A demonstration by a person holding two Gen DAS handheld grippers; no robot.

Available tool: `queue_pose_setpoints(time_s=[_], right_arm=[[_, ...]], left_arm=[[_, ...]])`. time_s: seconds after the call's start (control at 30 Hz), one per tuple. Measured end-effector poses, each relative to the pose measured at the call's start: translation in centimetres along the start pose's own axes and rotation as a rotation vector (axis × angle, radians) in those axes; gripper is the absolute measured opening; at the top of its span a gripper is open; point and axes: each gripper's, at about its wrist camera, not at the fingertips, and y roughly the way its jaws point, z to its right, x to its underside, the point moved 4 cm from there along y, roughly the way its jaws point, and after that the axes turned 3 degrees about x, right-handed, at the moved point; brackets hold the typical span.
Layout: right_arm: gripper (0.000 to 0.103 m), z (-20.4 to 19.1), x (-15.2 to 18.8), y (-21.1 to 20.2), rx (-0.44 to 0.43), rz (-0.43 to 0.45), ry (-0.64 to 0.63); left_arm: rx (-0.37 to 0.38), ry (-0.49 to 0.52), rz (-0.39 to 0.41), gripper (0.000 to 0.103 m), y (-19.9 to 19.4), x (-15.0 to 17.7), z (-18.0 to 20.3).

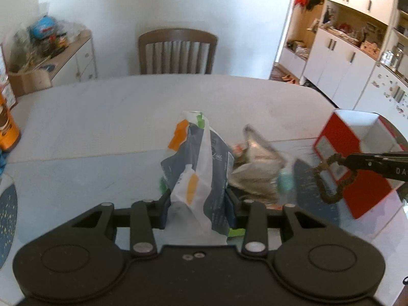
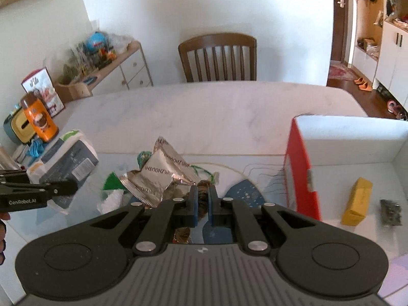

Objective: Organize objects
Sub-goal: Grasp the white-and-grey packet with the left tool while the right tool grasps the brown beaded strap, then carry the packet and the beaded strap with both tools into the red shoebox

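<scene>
My left gripper (image 1: 197,199) is shut on a grey, white and orange soft pack (image 1: 201,158), held up over the table; the same pack (image 2: 68,158) appears at the left of the right wrist view with the left gripper (image 2: 68,187) on it. My right gripper (image 2: 202,199) is shut on a brown bead bracelet (image 2: 204,186). From the left wrist view the bracelet (image 1: 322,186) dangles from the right gripper (image 1: 344,162) in front of a red box (image 1: 336,137). Crumpled silver foil packets (image 2: 158,176) lie between the two grippers.
The open red box (image 2: 298,168) with a white inside holds a yellow carton (image 2: 357,201) and a small black item (image 2: 390,211). A blue round mat (image 2: 244,193) lies under the right gripper. An orange bottle (image 2: 38,117) stands at the table's left; a wooden chair (image 2: 216,58) is behind.
</scene>
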Motion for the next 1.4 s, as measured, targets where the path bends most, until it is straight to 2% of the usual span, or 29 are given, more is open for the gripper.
queue_pose_setpoints(time_s=[0.43,0.77,1.17,1.4], right_arm=[[0.006,4.6,-1.4,-6.8,0.023,0.091,0.045],[0.006,10.2,-1.8,-9.8,0.069,0.148,0.070],[0.006,18.3,-1.7,-11.2,0.125,0.162,0.107],[0.006,22.4,-0.2,-10.0,0.129,0.113,0.125]], left_arm=[[0.106,0.108,0.003,0.039,-1.4,-2.2,8.9],[0.155,0.192,0.015,0.039,-1.1,-3.5,16.1],[0.192,0.282,-0.026,0.040,2.5,-4.2,24.4],[0.182,0.339,-0.068,0.040,6.2,-4.3,29.3]])
